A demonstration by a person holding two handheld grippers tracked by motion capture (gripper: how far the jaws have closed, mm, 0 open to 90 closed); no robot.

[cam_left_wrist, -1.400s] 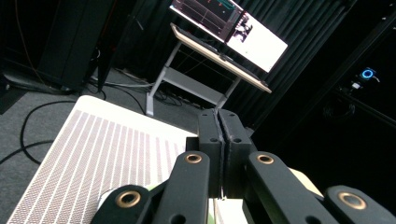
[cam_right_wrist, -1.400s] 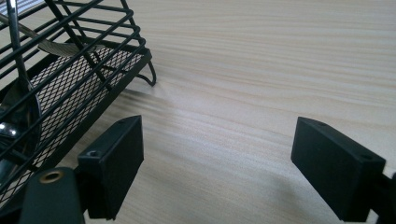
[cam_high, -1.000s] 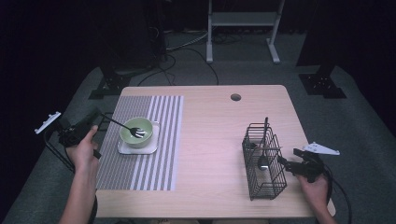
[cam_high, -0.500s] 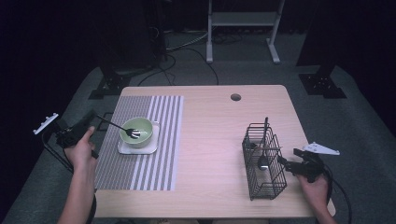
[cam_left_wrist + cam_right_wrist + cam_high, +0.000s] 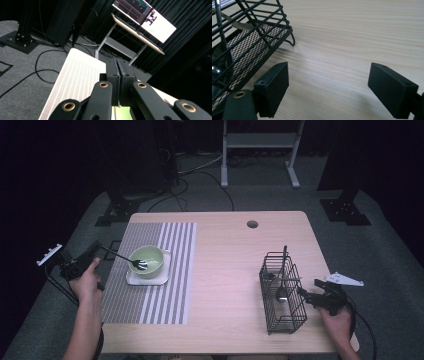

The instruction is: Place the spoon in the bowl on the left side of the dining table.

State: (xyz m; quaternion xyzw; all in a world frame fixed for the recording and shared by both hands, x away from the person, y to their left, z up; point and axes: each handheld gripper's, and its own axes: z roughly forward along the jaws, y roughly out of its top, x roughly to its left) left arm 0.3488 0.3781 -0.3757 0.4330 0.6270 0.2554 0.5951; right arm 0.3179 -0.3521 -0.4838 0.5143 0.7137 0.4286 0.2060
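Note:
A dark fork (image 5: 121,256) slants from my left gripper (image 5: 98,248) into the green bowl (image 5: 150,255), its tines resting inside. The bowl stands on a small white square plate (image 5: 145,280) on the striped mat (image 5: 165,245). The left gripper is at the table's left edge, and in the left gripper view its jaws (image 5: 117,82) press flat together, shut on the fork's handle. My right gripper (image 5: 309,289) hovers low over the bare wood just right of the black wire basket (image 5: 285,315); it (image 5: 328,87) stands open with nothing between its fingers. The basket (image 5: 249,37) holds a dark spoon (image 5: 281,290).
The round cable hole (image 5: 252,224) is near the table's far edge. Bare wood lies between the mat and the basket. A white-framed stand (image 5: 257,140) and cables are on the carpet beyond the table.
My left hand has drawn slightly left and down, bringing the fork's handle with it, while the tines stay in the bowl. The right hand has kept still.

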